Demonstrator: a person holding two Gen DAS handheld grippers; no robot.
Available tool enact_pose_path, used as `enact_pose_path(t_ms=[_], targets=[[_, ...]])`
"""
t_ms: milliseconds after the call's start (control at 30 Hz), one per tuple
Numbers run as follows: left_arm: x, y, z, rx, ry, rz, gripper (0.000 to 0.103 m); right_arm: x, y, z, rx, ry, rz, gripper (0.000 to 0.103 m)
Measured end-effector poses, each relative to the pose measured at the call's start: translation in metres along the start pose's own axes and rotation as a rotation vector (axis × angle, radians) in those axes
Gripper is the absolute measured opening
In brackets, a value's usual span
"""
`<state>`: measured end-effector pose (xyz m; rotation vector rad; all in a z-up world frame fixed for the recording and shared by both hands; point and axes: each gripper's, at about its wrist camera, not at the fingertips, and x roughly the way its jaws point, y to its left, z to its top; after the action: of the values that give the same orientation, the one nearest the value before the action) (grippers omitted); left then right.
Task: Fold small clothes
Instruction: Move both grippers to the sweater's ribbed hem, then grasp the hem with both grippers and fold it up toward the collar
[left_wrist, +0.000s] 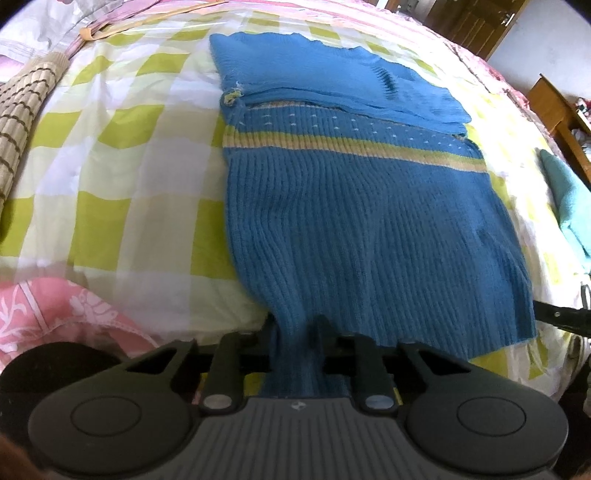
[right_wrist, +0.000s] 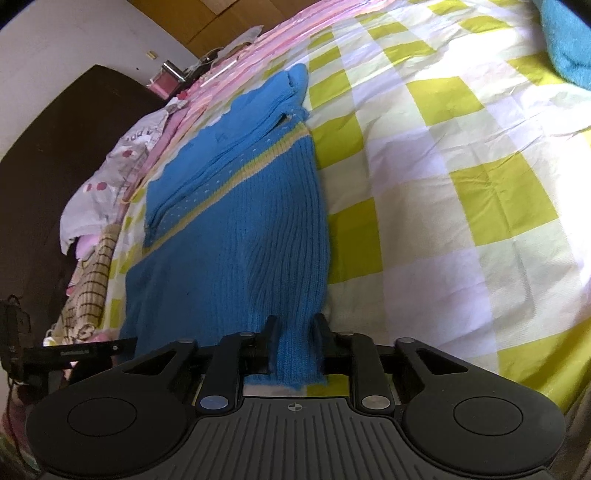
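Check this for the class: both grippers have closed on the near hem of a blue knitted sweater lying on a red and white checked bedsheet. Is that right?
One detail is wrong. The bedsheet is checked yellow-green and white, not red and white, as the right wrist view shows. The rest stands: the left gripper and right gripper are each closed on the near hem of the blue knitted sweater.

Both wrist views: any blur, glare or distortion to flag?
Left wrist: strong fisheye bowing, soft focus, blue ribbed knitted sweater dim near the left gripper. Right wrist: same bowing, green-and-white checked bedsheet washed out, dark corner left, right gripper sharp.
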<state>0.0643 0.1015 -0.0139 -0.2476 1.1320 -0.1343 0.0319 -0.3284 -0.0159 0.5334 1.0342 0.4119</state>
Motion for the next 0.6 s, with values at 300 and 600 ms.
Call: enact_pose_path(t_ms=[300, 600], targets=[[-0.006, 0.014, 0.013, -0.139, -0.109, -0.253, 0.017, -0.004, 0.005, 0.008, 0.158, -0.101, 0.219, 0.008], [-0.004, 0.029, 0.071, -0.251, -0.31, -0.47, 0.017, 0.004, 0.021, 0.069, 0.253, -0.268, 0.395, 0.006]])
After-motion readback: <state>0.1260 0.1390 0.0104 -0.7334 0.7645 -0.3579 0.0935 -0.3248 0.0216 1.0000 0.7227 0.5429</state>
